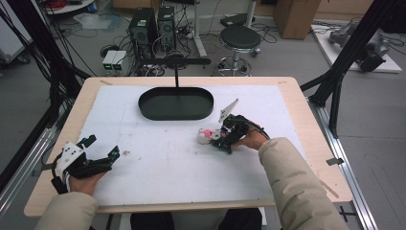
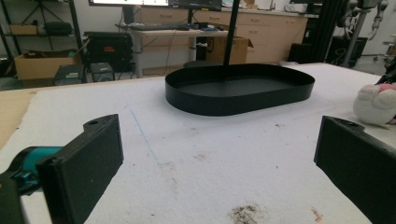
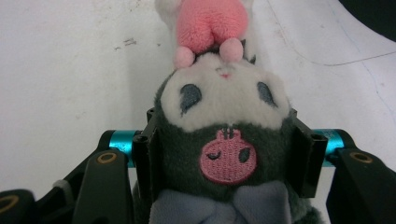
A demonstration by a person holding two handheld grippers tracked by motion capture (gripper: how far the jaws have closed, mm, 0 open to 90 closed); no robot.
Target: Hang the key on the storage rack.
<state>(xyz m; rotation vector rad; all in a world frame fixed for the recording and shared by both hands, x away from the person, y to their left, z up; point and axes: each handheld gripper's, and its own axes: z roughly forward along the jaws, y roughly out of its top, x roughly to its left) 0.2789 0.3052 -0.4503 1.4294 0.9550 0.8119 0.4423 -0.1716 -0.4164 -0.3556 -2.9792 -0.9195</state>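
White surface (image 1: pixel 158 158), black tray (image 1: pixel 175 103) at far side. Plush (image 3: pixel 224 116) lies mid-right on mat, near tray. R gripper (image 3: pixel 224 161) pinching plush at dark head, pile squashed. Looks light, soft, compressible; grip body centre. L gripper (image 2: pixel 219 163) spread, idle.

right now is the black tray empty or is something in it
Empty. The black tray shows a bare floor in the left gripper view; the plush toy is outside it on the white mat, clamped by the right gripper.
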